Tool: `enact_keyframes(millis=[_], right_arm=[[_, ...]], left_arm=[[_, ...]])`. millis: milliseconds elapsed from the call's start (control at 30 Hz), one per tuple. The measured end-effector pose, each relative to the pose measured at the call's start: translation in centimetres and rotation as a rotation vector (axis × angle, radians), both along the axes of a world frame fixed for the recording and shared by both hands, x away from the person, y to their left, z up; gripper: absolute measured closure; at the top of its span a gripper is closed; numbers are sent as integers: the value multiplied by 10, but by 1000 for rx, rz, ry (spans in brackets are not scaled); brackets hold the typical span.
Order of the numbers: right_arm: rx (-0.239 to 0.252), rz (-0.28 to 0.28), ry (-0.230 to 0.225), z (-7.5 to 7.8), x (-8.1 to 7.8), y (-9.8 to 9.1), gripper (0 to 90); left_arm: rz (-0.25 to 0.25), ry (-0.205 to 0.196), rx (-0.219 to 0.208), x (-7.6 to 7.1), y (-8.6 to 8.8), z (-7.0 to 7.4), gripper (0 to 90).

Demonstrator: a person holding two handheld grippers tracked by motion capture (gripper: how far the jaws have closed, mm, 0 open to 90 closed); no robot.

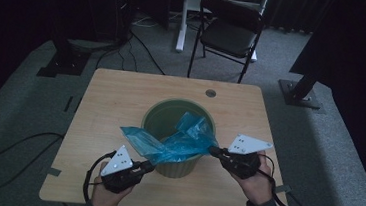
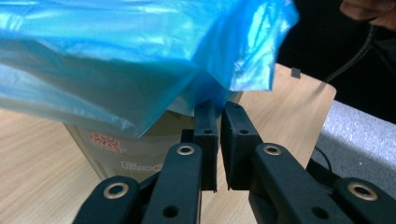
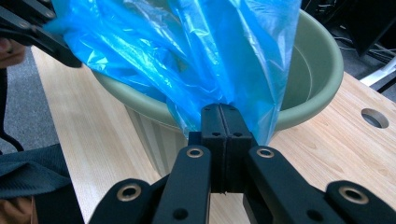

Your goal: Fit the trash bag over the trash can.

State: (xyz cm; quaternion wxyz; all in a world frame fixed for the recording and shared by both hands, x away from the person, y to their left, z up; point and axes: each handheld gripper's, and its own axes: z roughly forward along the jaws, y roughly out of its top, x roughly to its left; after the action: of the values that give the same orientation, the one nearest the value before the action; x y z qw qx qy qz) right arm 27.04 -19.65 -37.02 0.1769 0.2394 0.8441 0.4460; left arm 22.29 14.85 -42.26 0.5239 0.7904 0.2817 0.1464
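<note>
- Beyond the far edge of the pale wooden table (image 1: 121, 97), a black folding chair (image 1: 230, 29) stands on grey carpet, with black cables (image 1: 140, 46) trailing across the floor; a small round hole (image 1: 210, 93) sits in the tabletop near that edge; nothing stands between the grippers and the bin
- At the table's middle stands a round sage-green plastic bin (image 1: 170, 113) (a red logo shows on its wall in the left gripper view); a crumpled translucent blue plastic bag (image 1: 180, 140) drapes over its near rim, partly inside, partly hanging outside
- The left gripper (image 2: 218, 108) sits at the bag's near-left end; its jaws stand a narrow gap apart, with the bag's edge (image 2: 205, 88) at the tips; not pressed
- The right gripper (image 3: 223, 110) holds the bag's right end just outside the rim (image 3: 299, 109); its jaws are together, pinching the film
</note>
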Motion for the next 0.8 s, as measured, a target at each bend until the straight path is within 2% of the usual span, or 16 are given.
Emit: enact_keyframes(millis=[133,167,367,800], right_arm=[[-1,3,-2,0,0,0,900],[-1,3,-2,0,0,0,900],[-5,8,-8,0,0,1,900],[-10,10,-11,0,-1,2,900]], left_arm=[[0,-13,-7,-3,2,4,811],[4,-29,-10,-7,6,10,811],[23,-47,-24,-14,16,17,742],[75,-95,-62,-19,36,34,645]])
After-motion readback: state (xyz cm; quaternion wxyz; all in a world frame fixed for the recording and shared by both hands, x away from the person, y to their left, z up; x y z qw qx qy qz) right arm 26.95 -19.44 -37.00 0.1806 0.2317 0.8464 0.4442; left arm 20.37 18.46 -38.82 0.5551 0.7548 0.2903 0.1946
